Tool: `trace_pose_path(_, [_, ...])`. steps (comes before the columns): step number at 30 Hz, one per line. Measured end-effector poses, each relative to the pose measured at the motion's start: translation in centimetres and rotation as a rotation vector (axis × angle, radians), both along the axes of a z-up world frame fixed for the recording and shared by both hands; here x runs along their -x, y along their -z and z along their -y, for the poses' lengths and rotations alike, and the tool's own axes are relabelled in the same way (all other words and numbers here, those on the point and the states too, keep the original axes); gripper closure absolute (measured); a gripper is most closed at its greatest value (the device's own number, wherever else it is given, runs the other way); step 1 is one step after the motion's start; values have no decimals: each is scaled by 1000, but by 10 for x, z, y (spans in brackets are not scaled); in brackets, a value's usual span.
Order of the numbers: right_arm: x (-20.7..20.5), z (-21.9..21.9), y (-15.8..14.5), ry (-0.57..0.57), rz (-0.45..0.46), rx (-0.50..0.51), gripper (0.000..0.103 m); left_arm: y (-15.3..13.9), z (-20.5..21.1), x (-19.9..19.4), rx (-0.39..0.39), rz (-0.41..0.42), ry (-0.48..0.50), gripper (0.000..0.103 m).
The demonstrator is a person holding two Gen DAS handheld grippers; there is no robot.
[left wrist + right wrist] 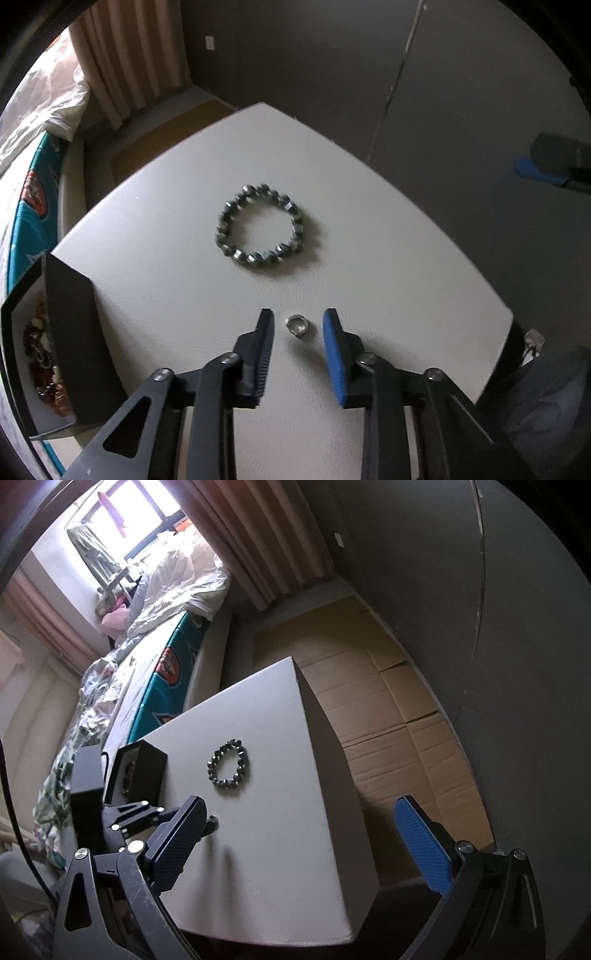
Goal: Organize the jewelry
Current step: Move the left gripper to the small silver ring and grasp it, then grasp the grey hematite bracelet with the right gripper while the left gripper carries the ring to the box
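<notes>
A small silver ring (297, 325) lies on the white table (177, 280) between the fingers of my left gripper (298, 314). The pads stand a little off it on both sides, so the gripper is open. Beyond the ring lies a bracelet of dark faceted beads (255, 258), also in the right wrist view (211, 766). A black box (70, 325) holding brown and amber jewelry stands at the table's left edge. My right gripper (299, 805) hangs wide open over the near right part of the table (280, 849), holding nothing. The ring is hidden in that view.
A bed with a teal mattress (173, 686) and rumpled bedding runs along the table's left side. Flattened cardboard (369, 701) covers the floor to the right, beside a dark wall. The table's far corner and right edge drop off close to the bracelet.
</notes>
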State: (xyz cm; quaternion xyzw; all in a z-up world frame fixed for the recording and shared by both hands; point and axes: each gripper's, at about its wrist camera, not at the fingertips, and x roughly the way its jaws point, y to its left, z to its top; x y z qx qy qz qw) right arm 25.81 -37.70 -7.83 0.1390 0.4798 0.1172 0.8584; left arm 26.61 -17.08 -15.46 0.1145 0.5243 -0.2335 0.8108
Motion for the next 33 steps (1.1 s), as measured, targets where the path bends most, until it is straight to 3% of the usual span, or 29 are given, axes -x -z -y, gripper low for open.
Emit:
trace_pose_path(3, [-3, -5, 1, -8, -6, 8, 1, 5, 3, 0, -23, 7, 7, 90])
trace_pose_path(7, [-9, -16, 3, -32, -9, 5, 9, 0, -4, -4, 0, 12, -10, 90])
trace_pose_path(9, [-12, -23, 7, -43, -22, 3, 20, -8, -12, -8, 20, 22, -28, 90])
trace_pose_path(13, [-21, -40, 12, -64, -31, 8, 22, -22, -29, -13, 51, 42, -70, 90])
trace_pose_path(27, [-56, -88, 34, -95, -77, 6, 51, -54, -89, -29, 134, 82, -197, 90])
trace_pose_path(33, [-70, -104, 47, -93, -100, 40, 54, -60, -117, -34, 158, 94, -251, 90])
